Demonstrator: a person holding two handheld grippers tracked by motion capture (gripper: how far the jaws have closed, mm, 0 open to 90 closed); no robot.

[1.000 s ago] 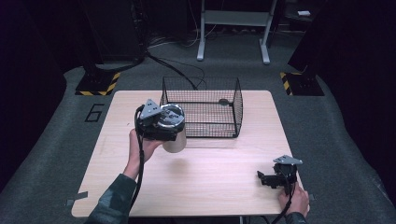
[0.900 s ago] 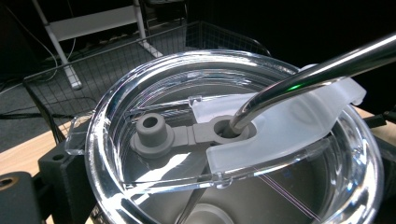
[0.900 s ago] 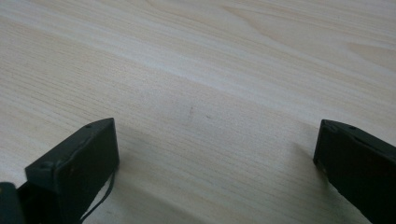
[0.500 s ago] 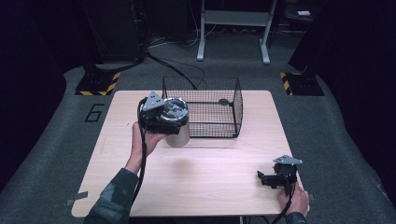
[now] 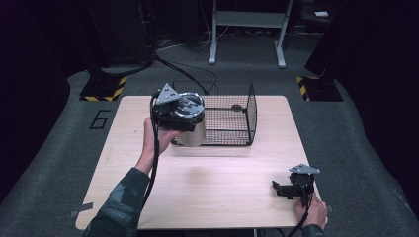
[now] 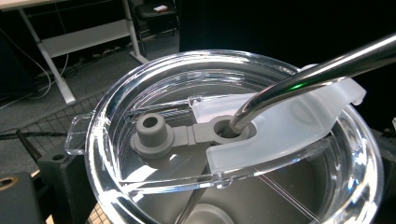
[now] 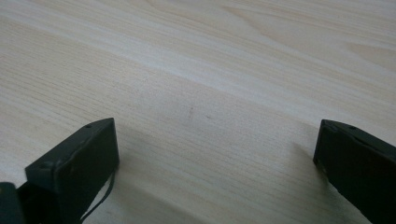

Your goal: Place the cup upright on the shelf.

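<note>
Steel tumbler in the air, short of the basket.

The cream steel tumbler with clear lid and metal straw [image 5: 191, 127] hangs left of centre, clenched by the left gripper [image 5: 174, 112] beside the black wire basket [image 5: 249, 112]; placing remains. Its fingers are hidden. The right gripper [image 5: 290, 187] rests released on the desk [image 5: 217, 192].

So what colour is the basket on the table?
Black wire mesh basket, clearest in the high view.

The steel tumbler [image 5: 191, 129] hangs upright in my left claw [image 5: 179, 114], lifted off the table [image 5: 217, 192] at its far left, just beside the wire basket's [image 5: 232, 118] near-left corner. Its clear lid [image 6: 233, 140] is on, a metal straw [image 6: 303, 74] slanting through the grey stopper [image 6: 187, 133].
</note>
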